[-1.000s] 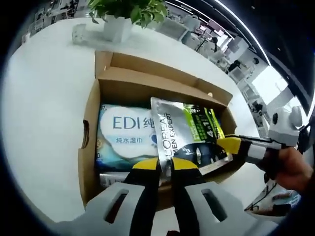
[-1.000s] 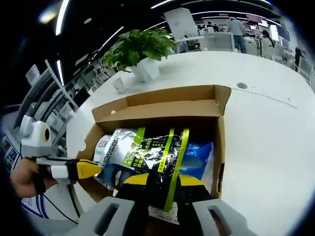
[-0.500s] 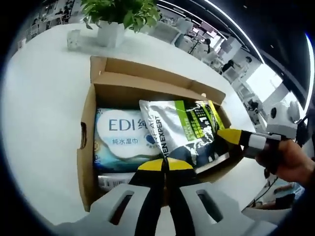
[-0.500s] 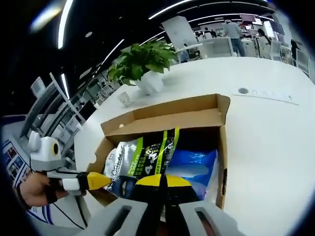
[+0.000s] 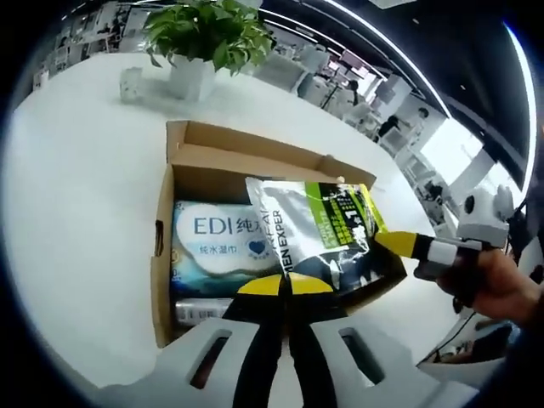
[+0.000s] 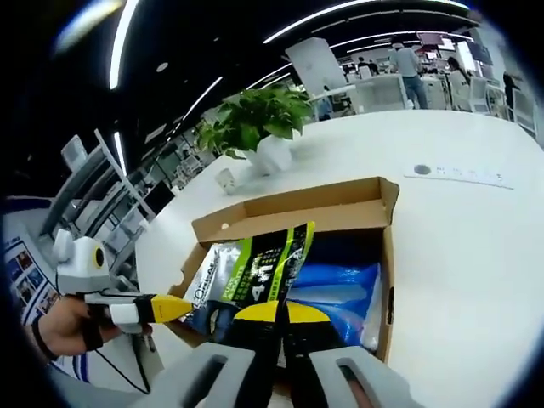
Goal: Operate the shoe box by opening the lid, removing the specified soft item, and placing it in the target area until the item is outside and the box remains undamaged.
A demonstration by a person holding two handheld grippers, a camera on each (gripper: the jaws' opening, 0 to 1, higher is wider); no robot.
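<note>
An open brown cardboard shoe box (image 5: 255,183) is seen on the big white desk (image 5: 76,195), w/ its lid flap (image 6: 297,208) folded back on the side toward the far edge of the desk, where a green leafy plant in a white pot (image 5: 200,42) stands. A small clear cup (image 5: 130,82) is set just beside the pot.

A silver, green & black soft pouch w/ "MEN EXPERT" printed on it (image 5: 319,234) is held up, tilted, over the box. Its lower edge is pinched by the left tongs (image 5: 285,287), whose yellow-tipped black jaws are pressed together on it. In the right gripper view the same pouch (image 6: 255,272) is pinched by the right tongs (image 6: 276,313) too, jaws closed tight on its lower edge. So the pouch is gripped by both, one at each side, & it is lifted partly above the box walls but not yet off to the side.

Under the pouch, a blue & white flat pack marked "EDI" (image 5: 217,246) is left lying inside the box. Its shiny blue side (image 6: 336,289) is seen in the right gripper view.

A hand (image 5: 493,285) is seen around the right tongs' handle, & another hand (image 6: 59,327) around the left one.
</note>
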